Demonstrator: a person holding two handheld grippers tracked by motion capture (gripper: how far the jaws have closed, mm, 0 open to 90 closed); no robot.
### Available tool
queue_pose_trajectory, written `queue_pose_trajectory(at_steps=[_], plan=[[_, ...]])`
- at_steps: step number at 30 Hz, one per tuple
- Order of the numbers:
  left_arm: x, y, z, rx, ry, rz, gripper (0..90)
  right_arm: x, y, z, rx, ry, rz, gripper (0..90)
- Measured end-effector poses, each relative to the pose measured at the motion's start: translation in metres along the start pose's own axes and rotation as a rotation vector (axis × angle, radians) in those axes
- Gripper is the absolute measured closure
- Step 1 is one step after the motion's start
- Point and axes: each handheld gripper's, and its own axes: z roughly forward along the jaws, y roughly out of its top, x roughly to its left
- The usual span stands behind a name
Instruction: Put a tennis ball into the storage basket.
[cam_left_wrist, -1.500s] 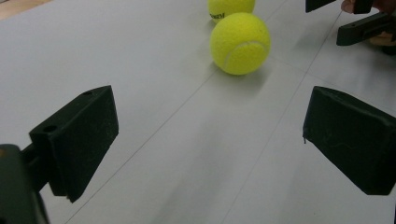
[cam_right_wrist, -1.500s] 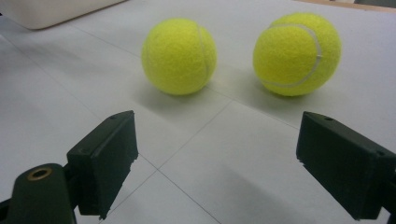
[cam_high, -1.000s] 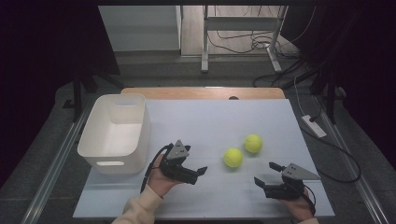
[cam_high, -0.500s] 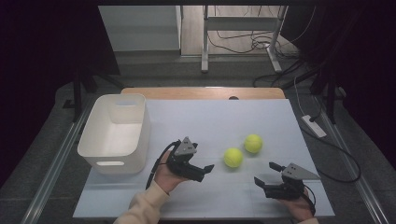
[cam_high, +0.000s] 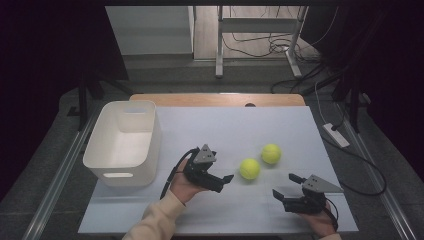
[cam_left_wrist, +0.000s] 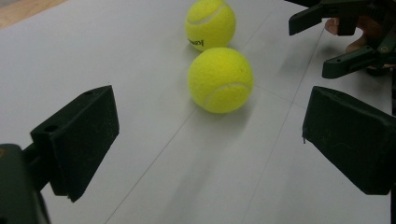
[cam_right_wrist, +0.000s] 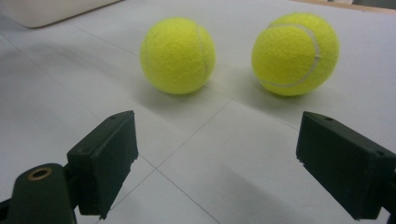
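Yellow felt tennis ball (cam_high: 249, 168), nearer one: your left gripper (cam_high: 220, 181) has advanced toward it, jaws open; right gripper (cam_high: 283, 195) unmoved, jaws open, empty.

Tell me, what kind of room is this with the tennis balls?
Probably a lab or workshop set up for recording handling trials, not a home. A white-covered table holds two tennis balls and a white bin, loose cables run over the floor behind, and dark curtains close off the sides.
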Motion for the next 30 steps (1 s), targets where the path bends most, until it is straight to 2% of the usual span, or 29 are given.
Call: queue_pose_trajectory(at_steps=[13, 27, 30], plan=[[0.004, 0.005, 0.005, 0.0, -0.016, -0.009, 4.3, 0.003, 0.005, -0.002, -0.024, -0.005, 0.005, 12.7], [0.006, 0.014, 0.021, 0.02, -0.035, -0.007, 4.3, 0.006, 0.008, -0.001, -0.035, 0.0, 0.007, 12.7], [0.008, 0.015, 0.025, 0.025, -0.043, -0.013, 4.2, 0.005, 0.009, -0.002, -0.038, -0.002, 0.02, 12.7]])
